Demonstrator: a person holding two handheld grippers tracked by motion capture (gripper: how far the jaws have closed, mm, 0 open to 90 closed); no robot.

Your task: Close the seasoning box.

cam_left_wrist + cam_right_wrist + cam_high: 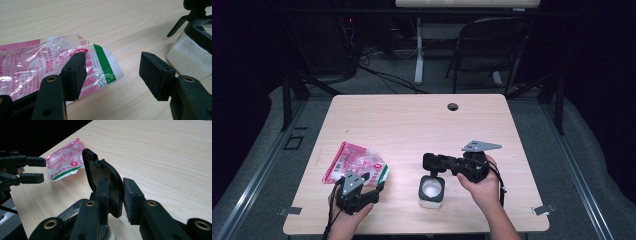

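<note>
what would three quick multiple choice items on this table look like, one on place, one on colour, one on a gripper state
1. Where does the plastic bag lie on the table?
A. front left, by the left gripper
B. back right, by the cable hole
C. inside the jar

2. What colour is the stripe at the bag's near end?
A. blue
B. green
C. yellow

3. What is the right gripper doing?
A. hanging open over the bag
B. lying on the table
C. shut on the black lid

Key: 1 A, the high view shows the bag beside the open left gripper. 2 B, a green band shows in the left gripper view. 3 C, its jaws pinch the flipped-up lid of the jar.
</note>
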